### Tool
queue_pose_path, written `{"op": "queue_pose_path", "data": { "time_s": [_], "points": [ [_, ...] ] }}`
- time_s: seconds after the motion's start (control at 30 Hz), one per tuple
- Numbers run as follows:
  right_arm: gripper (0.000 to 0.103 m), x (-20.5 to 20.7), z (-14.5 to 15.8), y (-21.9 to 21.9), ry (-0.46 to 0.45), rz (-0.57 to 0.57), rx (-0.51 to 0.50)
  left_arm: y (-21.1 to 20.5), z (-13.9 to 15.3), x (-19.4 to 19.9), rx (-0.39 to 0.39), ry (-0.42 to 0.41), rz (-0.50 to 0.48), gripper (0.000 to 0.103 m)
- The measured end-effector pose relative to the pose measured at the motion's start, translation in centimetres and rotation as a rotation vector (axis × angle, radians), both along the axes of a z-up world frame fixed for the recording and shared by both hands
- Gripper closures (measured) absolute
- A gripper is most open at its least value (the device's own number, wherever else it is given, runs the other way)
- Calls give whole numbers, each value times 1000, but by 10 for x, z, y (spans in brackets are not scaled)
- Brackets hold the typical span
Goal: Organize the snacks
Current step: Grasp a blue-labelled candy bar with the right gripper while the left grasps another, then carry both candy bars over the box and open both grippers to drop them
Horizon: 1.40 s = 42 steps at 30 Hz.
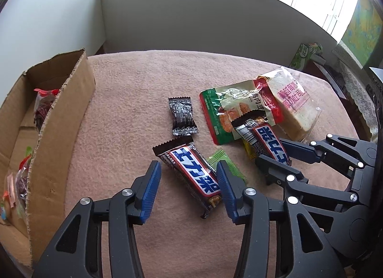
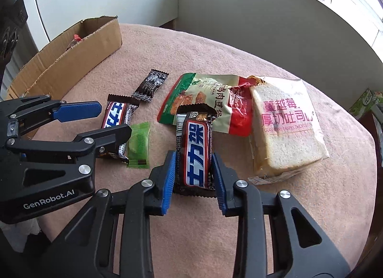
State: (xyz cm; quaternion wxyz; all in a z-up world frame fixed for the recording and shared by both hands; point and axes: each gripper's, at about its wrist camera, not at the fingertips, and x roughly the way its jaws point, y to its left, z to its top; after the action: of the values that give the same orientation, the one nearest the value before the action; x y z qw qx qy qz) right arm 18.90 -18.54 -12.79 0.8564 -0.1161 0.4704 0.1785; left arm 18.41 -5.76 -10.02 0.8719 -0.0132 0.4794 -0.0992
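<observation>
The right hand-held gripper (image 2: 193,174) has its blue pads pressed on the sides of a brown-wrapped chocolate bar with white lettering (image 2: 195,148); the bar runs toward twelve o'clock, its far end overlapping a green and cream snack pouch (image 2: 203,96); the left hand-held gripper (image 1: 188,188) stands partly open astride a second brown chocolate bar (image 1: 191,172), pads clear of the wrapper, holding nothing. Outward, on the pink-covered counter (image 1: 134,91), a small green sachet (image 1: 228,163), a black sweet wrapper (image 1: 183,116) and a clear-bagged slice of toast (image 2: 287,132) lie loose. At nine o'clock the brown cardboard box (image 1: 59,120) already holds several packets; I judge sorting partly done.
</observation>
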Motion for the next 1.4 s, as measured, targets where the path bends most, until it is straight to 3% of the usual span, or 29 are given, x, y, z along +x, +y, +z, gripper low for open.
{"op": "queue_pose_path", "data": {
  "time_s": [0.17,0.33,0.43,0.53,0.67,0.83,1.4],
  "points": [
    [72,-4,-1,-11,10,-12,40,-10,-6,-3,18,-13,8,51],
    [72,-8,0,-13,8,-18,64,-8,-5,-10,26,-33,-15,64],
    [72,-10,1,-14,9,-18,71,-9,-4,-12,35,-40,-21,65],
    [72,-9,0,-15,13,-27,73,-2,-4,-11,20,-34,-6,65],
    [72,-3,-3,-14,25,-43,82,-2,-8,-5,24,-21,13,54],
    [72,-5,-1,-16,26,-48,85,-2,-8,-8,2,-35,3,66],
    [72,-21,29,-42,-5,-130,218,47,19,-50,-121,-83,39,72]
  ]
}}
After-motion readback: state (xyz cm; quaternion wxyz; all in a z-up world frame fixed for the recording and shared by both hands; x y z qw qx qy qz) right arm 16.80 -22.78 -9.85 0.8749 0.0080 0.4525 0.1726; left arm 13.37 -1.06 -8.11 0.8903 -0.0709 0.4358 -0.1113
